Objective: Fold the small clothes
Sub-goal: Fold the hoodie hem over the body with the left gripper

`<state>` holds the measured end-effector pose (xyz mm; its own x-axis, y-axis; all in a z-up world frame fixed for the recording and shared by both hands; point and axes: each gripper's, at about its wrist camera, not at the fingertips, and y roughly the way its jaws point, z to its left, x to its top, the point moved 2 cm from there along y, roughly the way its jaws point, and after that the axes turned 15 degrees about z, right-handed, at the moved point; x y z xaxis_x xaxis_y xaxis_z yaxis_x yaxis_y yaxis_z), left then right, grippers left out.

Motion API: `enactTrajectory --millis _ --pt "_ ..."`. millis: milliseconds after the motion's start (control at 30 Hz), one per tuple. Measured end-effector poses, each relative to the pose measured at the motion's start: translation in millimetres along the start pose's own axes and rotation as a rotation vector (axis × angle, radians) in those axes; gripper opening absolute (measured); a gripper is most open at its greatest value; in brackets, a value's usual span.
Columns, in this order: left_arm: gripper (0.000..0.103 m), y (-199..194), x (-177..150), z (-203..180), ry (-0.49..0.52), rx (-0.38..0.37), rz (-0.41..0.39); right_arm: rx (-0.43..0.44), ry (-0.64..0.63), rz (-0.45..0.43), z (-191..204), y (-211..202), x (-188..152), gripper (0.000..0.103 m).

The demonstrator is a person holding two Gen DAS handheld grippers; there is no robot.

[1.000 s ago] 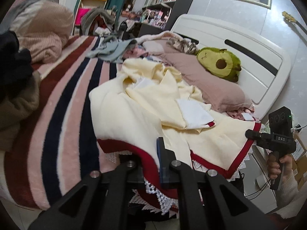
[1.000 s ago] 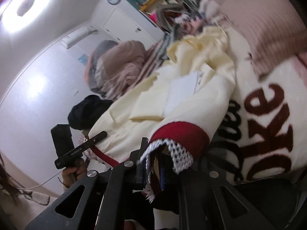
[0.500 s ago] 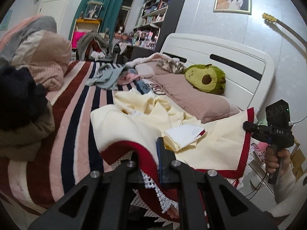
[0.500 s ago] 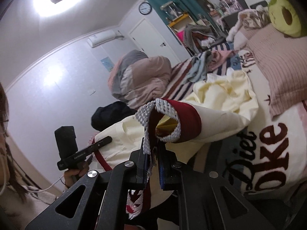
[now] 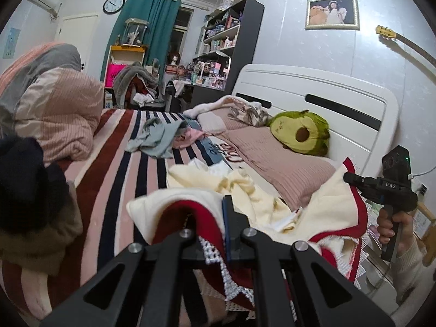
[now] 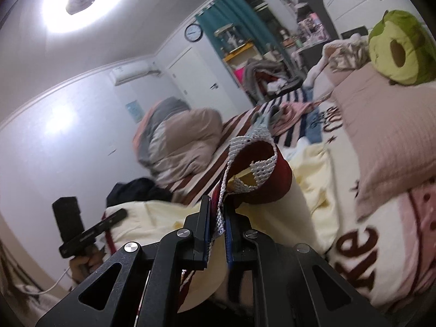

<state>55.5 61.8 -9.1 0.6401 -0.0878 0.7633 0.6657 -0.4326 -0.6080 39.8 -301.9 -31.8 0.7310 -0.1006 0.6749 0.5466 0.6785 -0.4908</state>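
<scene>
Both the left gripper (image 5: pixel 218 234) and right gripper (image 6: pixel 218 229) had jaws pinching the red hem of the cream garment (image 5: pixel 335 207), bed (image 5: pixel 114 163) beyond.

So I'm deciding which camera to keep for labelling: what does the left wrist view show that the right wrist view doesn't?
Only the left wrist view: the framed picture, the guitar neck and the white headboard's full width. Only the right wrist view: the ceiling lamp and the brown lettering on the blanket. Both: the cream garment with red trim, each hand-held gripper shut on its hem (left hand-held gripper, right hand-held gripper), the avocado plush, wall clock and teal curtain.
</scene>
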Motion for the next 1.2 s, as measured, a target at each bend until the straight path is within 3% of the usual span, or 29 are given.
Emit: enactTrajectory --millis 300,500,700,900,1067,1200 --pt "0.005 64 68 30 0.001 0.131 -0.012 -0.101 -0.007 -0.026 -45 24 61 0.004" --pt "0.005 121 107 49 0.008 0.164 0.006 -0.153 -0.004 -0.016 -77 53 100 0.004" --pt "0.005 183 135 63 0.024 0.192 0.057 -0.197 0.016 0.051 -113 98 122 0.004" --pt "0.005 244 143 86 0.008 0.221 0.135 -0.225 0.056 0.123 -157 139 130 0.004" --pt "0.006 297 131 102 -0.003 0.247 0.231 -0.244 0.117 0.172 -188 158 127 0.004" --pt "0.007 324 118 115 -0.036 0.199 0.291 -0.281 0.133 0.221 -201 172 120 0.007"
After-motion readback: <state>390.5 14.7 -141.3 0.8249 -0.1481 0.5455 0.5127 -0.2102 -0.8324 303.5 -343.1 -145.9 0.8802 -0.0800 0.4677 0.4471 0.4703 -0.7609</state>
